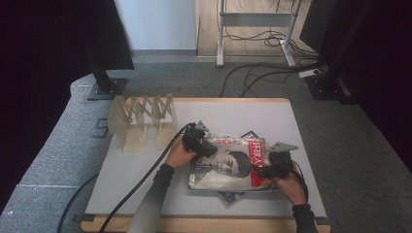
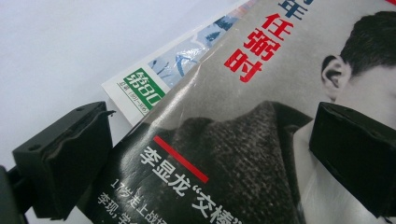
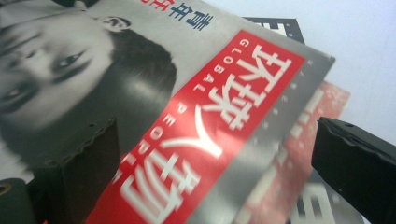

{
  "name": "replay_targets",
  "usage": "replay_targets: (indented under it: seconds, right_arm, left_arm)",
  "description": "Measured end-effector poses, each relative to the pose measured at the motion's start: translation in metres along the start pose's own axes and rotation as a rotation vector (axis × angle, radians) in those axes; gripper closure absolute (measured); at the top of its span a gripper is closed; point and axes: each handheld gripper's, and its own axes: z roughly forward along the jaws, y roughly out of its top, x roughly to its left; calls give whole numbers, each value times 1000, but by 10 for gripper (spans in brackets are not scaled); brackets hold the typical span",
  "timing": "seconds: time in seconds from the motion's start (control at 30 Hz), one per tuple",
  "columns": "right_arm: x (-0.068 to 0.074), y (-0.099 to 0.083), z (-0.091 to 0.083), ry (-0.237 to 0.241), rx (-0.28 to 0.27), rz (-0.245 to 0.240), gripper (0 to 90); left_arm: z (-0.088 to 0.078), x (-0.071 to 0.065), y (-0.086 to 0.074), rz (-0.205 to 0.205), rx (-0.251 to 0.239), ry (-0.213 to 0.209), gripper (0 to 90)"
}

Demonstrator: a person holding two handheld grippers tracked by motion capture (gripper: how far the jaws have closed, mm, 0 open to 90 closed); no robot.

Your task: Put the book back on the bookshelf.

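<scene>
Your left gripper's (image 1: pixel 200 142) fingers (image 2: pixel 65 163) stand apart, released, straddling the left edge of the top magazine (image 1: pixel 224 162) — one finger off the cover on the bench side, the other over the grey portrait. Nothing is pinched between them. Your right gripper's (image 1: pixel 273 169) fingers (image 3: pixel 81 163) are likewise spread and holding nothing, set across the red title band near the magazine's right edge, where the cover sits slightly raised over the issues beneath.

That top magazine lies face up on a small, loosely fanned stack (image 1: pixel 232 196) in the middle of the bench (image 1: pixel 145 170), nearer your side. A white-edged issue (image 2: pixel 140 91) pokes out under its left edge, and a reddish one (image 3: pixel 322 116) and a dark one (image 3: pixel 280 25) show past its right corner.

Farther out, the wooden accordion rack (image 1: pixel 141 121) stands at the bench's back left with its slots unfilled. So the work looks barely begun — no magazine gripped, none lifted, none filed, if the rack is where they are bound.
</scene>
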Motion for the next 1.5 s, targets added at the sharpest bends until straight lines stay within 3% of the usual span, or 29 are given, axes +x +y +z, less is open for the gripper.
replay_targets:
  seconds: [0.23, 0.37, 0.6, 0.8, 1.0, 1.27, 1.5]
  right_arm:
    - [13, -17, -26, 30, -3, -10, 26]
    - [16, -22, -35, 21, -15, -5, 26]
    - [29, -37, -53, 43, 6, -34, 27]
    - [31, -44, -48, 8, 47, -62, 36]
    - [27, -42, -46, -33, 38, -46, 74]
    - [27, -45, -53, 2, 57, -66, 68]
    - [22, -46, -51, -34, 77, -73, 62]
  left_arm:
    - [-4, -4, -7, -22, -9, 7, 0]
    - [-9, -8, -12, -30, -9, 19, 0]
    - [-16, -13, -22, -48, -18, 29, 0]
    - [-22, -19, -30, -62, -21, 43, 0]
    - [-30, -26, -36, -60, -10, 49, 0]
    - [-34, -31, -43, -86, -23, 58, 0]
    - [-37, -36, -52, -113, -43, 55, 0]
